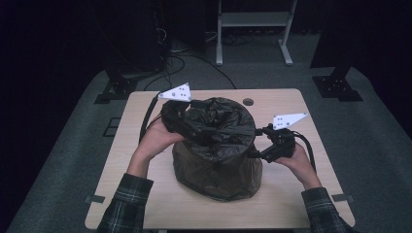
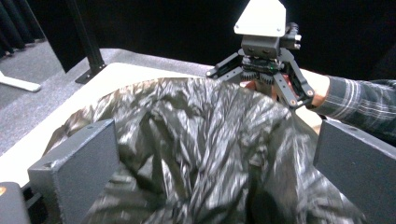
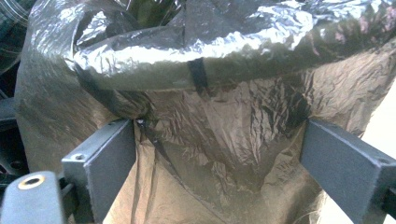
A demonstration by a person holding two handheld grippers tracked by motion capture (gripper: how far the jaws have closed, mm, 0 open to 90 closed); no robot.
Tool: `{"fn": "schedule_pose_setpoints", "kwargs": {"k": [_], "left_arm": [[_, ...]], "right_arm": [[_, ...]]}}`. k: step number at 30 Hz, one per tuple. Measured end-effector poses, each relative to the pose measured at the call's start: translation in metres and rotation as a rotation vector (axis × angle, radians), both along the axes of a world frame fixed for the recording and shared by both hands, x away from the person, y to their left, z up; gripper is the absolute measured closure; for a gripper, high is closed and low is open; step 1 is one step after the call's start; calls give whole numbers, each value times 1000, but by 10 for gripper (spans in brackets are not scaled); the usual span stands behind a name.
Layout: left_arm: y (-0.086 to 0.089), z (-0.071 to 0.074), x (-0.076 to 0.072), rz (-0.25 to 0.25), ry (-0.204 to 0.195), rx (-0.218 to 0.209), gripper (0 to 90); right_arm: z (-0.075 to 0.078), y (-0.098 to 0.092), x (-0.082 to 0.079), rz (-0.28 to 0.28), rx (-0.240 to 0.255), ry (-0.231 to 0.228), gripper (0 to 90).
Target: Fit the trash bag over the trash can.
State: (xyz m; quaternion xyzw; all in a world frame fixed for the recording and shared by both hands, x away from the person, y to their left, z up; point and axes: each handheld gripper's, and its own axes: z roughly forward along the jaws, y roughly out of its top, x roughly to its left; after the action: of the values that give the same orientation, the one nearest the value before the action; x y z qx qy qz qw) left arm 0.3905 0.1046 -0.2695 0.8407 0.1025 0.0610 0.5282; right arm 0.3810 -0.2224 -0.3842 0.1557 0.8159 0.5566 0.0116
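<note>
- Bin liner [image 1: 216, 145], a dark brownish-black plastic bag draped over a round bin, is standing near the middle of the tabletop [image 1: 286, 194], its top folded down over the bin's rim into a thick cuff.
- Left hand-held gripper [image 1: 182, 119] is sitting at the liner's far-left rim; in the left gripper view its two jaws are standing wide apart with crumpled film billowing up between them, so nothing is being pinched there.
- Right hand-held gripper [image 1: 260, 141] is hovering just beside the liner's right side, below the cuff; in the right gripper view its jaws are likewise spread wide, with the liner's wall [image 3: 219, 140] bulging between them but not clamped.
- Judging by this pose, the person is fitting or smoothing the liner's cuff around the rim. To do it well, each side should be closing on a single fold of film at the cuff's edge, then pulling outward and down evenly, opposite each other across the liner, so the cuff is seating level rather than bunching on one side.
- Film is looking thin, glossy and heavily wrinkled, catching light in sharp creases; it is likely slipping easily and tearing if tugged hard.
- Cuff is forming a rounded roll with a narrow dark band [image 3: 198, 72] crossing it on the right-hand face.
- Tabletop is pale wood-grain with rounded corners.
</note>
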Motion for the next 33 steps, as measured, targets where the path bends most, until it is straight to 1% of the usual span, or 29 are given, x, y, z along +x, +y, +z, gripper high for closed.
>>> {"fn": "schedule_pose_setpoints", "kwargs": {"k": [4, 6, 9, 12, 15, 17, 19, 20, 21, 22, 27, 31, 33], "left_arm": [[-15, 4, 6, -4, 5, 32, 0], [-22, 3, 9, 3, 4, 68, 0], [-32, -1, 14, 14, 9, 109, 0], [-41, -6, 19, 21, 18, 164, 0], [-51, -12, 23, 25, 32, 214, 0], [-59, -15, 25, 28, 36, 262, 0], [-65, -17, 28, 30, 45, 288, 0], [-69, -19, 29, 31, 45, 304, 0], [-72, -20, 30, 35, 33, 324, 0], [-75, -21, 31, 42, 34, 337, 0], [-89, -30, 38, 44, 60, 384, 0], [-96, -38, 44, 50, 80, 406, 0], [-100, -43, 47, 56, 96, 426, 0]], "right_arm": [[0, 6, 1, -2, -4, -6, 96], [1, 6, 0, -7, -6, -8, 96], [3, 3, 0, -25, -5, -13, 96], [5, -1, 1, -39, 2, -17, 96], [6, -6, 1, -50, -2, -21, 96], [7, -8, 0, -52, 0, -23, 96], [8, -9, 0, -53, 3, -26, 96], [9, -10, 0, -54, 2, -29, 96], [9, -10, -1, -56, 5, -29, 96], [9, -11, -1, -55, 6, -31, 96], [10, -13, -1, -56, 5, -32, 96], [11, -14, -2, -55, 7, -29, 96], [11, -16, -2, -56, 4, -30, 96]]}}
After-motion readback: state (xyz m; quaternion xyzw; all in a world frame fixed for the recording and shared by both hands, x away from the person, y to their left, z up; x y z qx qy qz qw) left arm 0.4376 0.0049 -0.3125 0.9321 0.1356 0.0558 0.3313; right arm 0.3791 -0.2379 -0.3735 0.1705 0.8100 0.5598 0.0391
